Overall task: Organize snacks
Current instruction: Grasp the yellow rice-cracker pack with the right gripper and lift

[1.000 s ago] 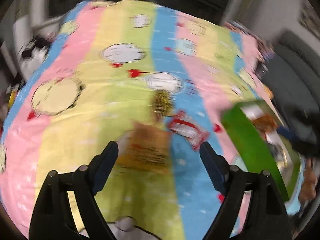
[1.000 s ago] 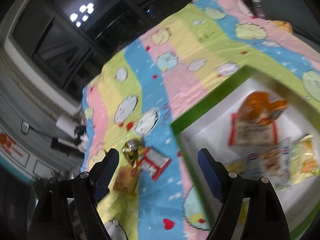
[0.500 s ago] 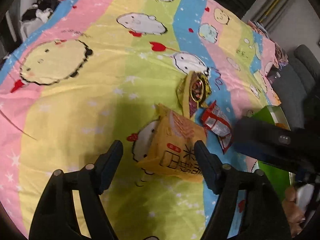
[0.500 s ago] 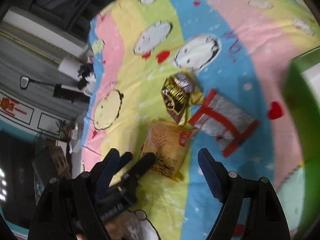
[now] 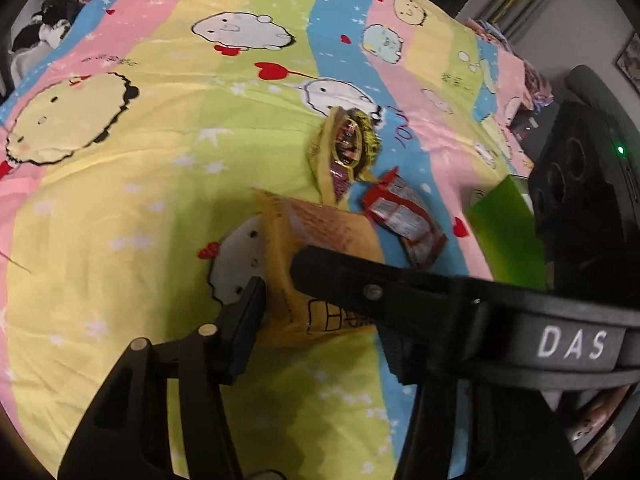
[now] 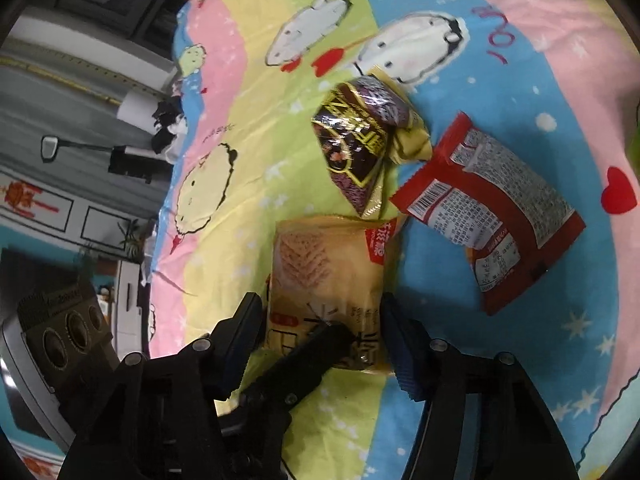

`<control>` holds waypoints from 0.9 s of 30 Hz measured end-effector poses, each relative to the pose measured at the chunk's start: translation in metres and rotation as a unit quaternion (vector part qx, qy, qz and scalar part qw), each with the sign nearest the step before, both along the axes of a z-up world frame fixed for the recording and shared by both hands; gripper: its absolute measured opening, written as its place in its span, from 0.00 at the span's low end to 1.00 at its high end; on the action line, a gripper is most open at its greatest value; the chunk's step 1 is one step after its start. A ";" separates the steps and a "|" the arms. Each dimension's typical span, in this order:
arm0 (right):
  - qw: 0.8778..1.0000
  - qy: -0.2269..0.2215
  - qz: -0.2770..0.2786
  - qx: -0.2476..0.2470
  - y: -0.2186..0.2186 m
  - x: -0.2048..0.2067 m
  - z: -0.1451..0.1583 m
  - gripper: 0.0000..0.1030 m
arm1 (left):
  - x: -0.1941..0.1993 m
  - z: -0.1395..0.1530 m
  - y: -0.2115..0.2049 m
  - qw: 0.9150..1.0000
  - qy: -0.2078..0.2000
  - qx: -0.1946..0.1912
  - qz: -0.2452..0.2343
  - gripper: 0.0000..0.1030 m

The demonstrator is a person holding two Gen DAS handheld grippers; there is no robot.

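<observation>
Pickup step: both my grippers, right (image 6: 320, 334) and left (image 5: 324, 316), straddle the yellow pack (image 6: 328, 280), spread, unclosed; next, pinch, carry to the green box (image 5: 506, 232).

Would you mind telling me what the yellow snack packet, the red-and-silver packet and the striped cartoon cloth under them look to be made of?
The yellow snack packet looks like thin plastic film, semi-glossy, with crimped ends and soft creases. The red-and-silver packet seems to be foil-backed plastic: a greyish metallic panel with print and a barcode. The striped cartoon cloth appears to be woven cotton-like fabric, matte, wrinkling gently; the exact fibre is unclear.
</observation>
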State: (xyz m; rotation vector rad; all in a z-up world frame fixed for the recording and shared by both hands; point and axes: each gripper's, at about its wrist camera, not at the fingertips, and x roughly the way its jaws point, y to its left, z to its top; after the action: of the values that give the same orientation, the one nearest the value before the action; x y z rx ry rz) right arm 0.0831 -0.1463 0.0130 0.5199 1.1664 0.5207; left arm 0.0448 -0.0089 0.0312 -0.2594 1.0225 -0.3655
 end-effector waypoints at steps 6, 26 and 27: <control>1.000 -0.015 -0.001 -0.015 0.008 -0.010 0.005 0.58 | -0.012 0.008 -0.008 0.998 -0.035 0.042 -0.003 0.50; 0.996 -0.083 -0.025 -0.028 -0.003 -0.045 0.047 0.55 | -0.047 0.043 -0.022 0.994 -0.106 0.028 -0.005 0.51; 0.996 -0.087 -0.023 -0.027 -0.003 -0.047 0.051 0.55 | -0.049 0.048 -0.020 0.993 -0.112 0.030 -0.004 0.51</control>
State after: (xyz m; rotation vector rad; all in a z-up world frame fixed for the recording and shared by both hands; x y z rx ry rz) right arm 0.0359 -0.1490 0.0643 0.4446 0.9976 0.4838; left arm -0.0046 -0.0293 0.0790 -0.1567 0.8128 -0.3625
